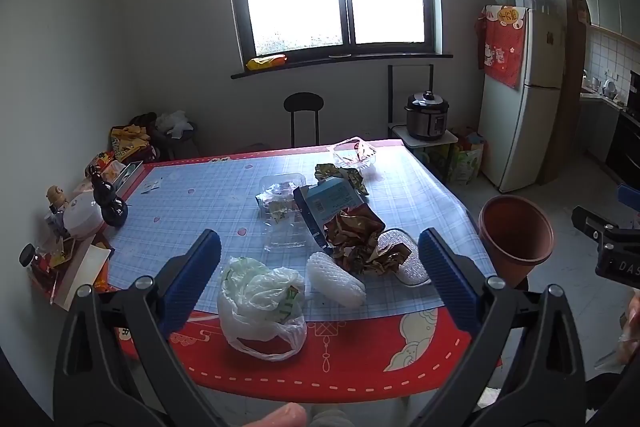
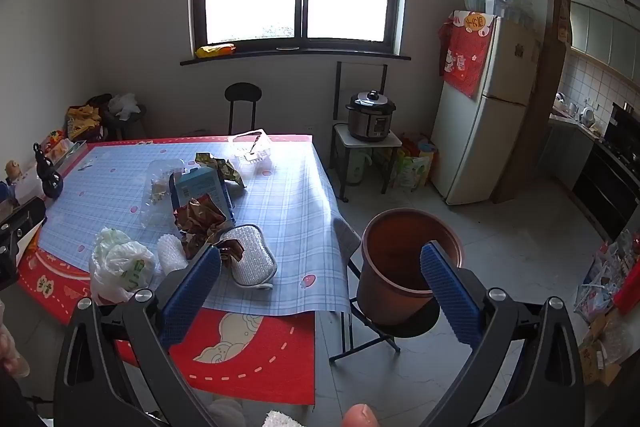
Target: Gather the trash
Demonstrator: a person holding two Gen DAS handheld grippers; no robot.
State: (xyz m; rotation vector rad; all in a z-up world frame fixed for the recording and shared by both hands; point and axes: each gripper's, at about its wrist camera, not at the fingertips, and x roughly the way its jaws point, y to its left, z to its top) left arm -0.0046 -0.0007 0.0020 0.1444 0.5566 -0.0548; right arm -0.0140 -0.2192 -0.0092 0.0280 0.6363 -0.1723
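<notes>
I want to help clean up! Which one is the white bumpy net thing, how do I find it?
Look at the table with the blue checked cloth, near its red front edge. Beside the knotted plastic bag lies the foam net. It alone is pure white with a bumpy mesh; the wrappers behind it are shiny brown.

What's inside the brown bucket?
The bucket looks empty: only its bare brown inner wall shows. One blue finger of the right gripper covers part of the inside, and the bottom is dark, so something small could hide.
</notes>
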